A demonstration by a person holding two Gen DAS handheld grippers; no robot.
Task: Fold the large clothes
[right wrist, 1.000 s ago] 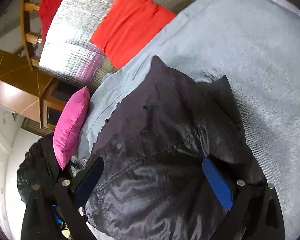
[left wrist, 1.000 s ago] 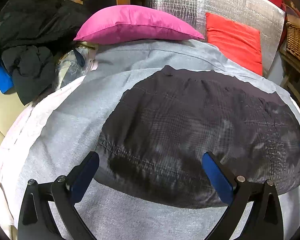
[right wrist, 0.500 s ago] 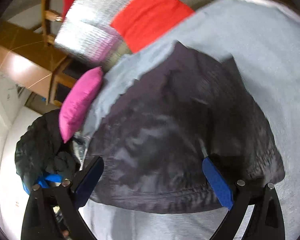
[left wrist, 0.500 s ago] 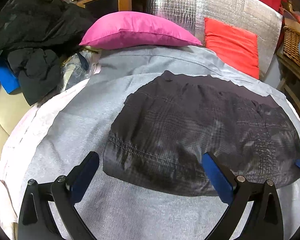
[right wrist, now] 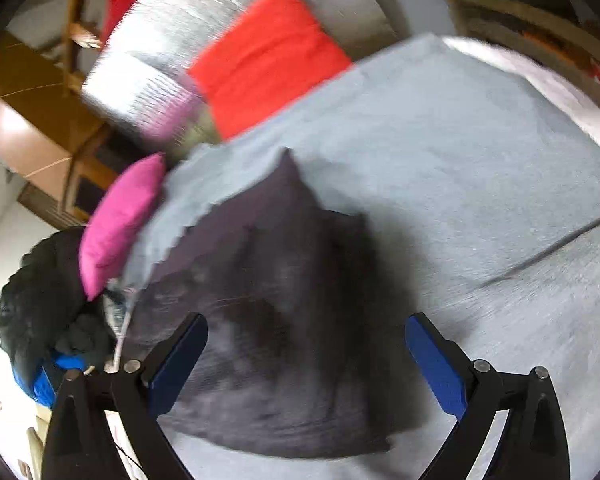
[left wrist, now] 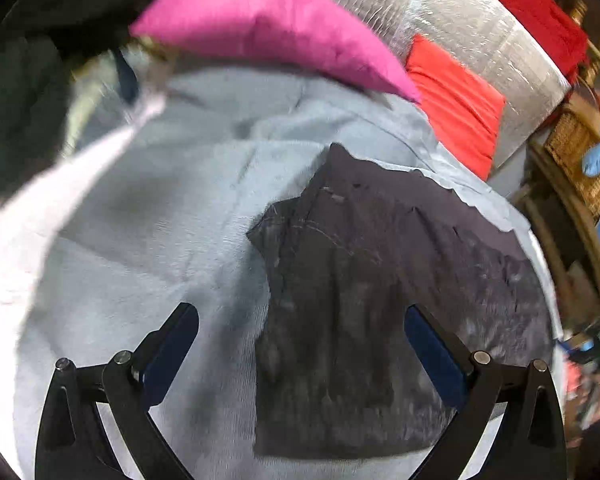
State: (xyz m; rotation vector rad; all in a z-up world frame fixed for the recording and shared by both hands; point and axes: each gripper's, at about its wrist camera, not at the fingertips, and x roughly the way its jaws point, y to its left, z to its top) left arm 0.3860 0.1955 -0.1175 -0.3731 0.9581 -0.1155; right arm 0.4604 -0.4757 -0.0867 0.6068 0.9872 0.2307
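Observation:
A dark grey folded garment (left wrist: 364, 304) lies flat on the light grey bed cover (left wrist: 148, 240). It also shows in the right wrist view (right wrist: 276, 344), on the same cover (right wrist: 440, 152). My left gripper (left wrist: 302, 344) is open and empty, hovering over the garment's near left edge, not touching it. My right gripper (right wrist: 306, 356) is open and empty, hovering over the garment's near part. Both views are motion blurred.
A pink pillow (left wrist: 268, 24) and a red cushion (left wrist: 456, 104) lie at the head of the bed against a silver foil sheet (left wrist: 488, 36). A pile of black clothes (right wrist: 48, 300) sits at the left. A wicker basket (left wrist: 580, 156) stands at the right.
Both grippers have swung and pulled back from the garment. In the left view the garment has shifted right; in the right view it looks smaller and farther. Both stay open.

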